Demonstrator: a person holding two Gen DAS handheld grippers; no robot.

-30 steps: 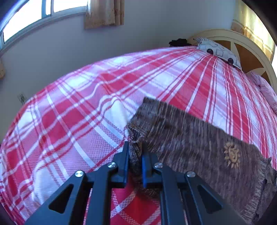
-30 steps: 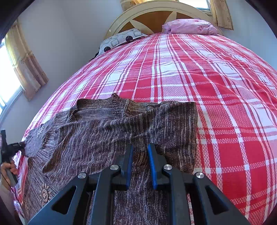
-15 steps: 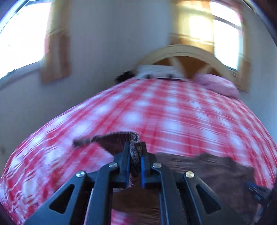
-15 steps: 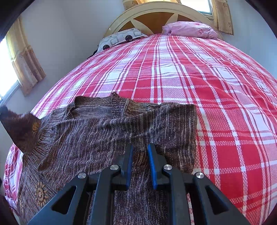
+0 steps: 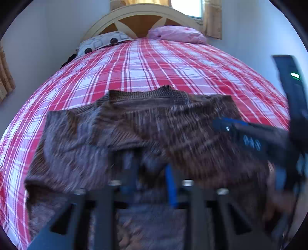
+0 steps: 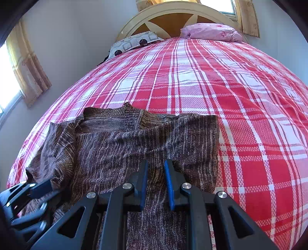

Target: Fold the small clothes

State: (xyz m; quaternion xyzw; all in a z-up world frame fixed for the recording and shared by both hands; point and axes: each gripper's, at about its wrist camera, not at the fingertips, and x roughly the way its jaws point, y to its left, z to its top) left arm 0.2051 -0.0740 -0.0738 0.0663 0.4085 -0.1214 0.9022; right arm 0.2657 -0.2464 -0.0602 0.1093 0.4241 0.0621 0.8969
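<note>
The left tool point(image 6: 41, 189) stands spread beside the brown marled knit sweater's point(image 6: 146, 142) folded-over sleeve; the right tool point(image 6: 156, 173), also spread, rests on it. Unpinned, the sleeve may slide back.

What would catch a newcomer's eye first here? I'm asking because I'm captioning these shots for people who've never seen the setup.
First the red and white checked bedspread, which fills both views. Next the brown knitted sweater lying on its near part, its left sleeve folded in over the body. Then the two pillows at the headboard: a pink one on the right and a grey patterned one on the left.
</note>
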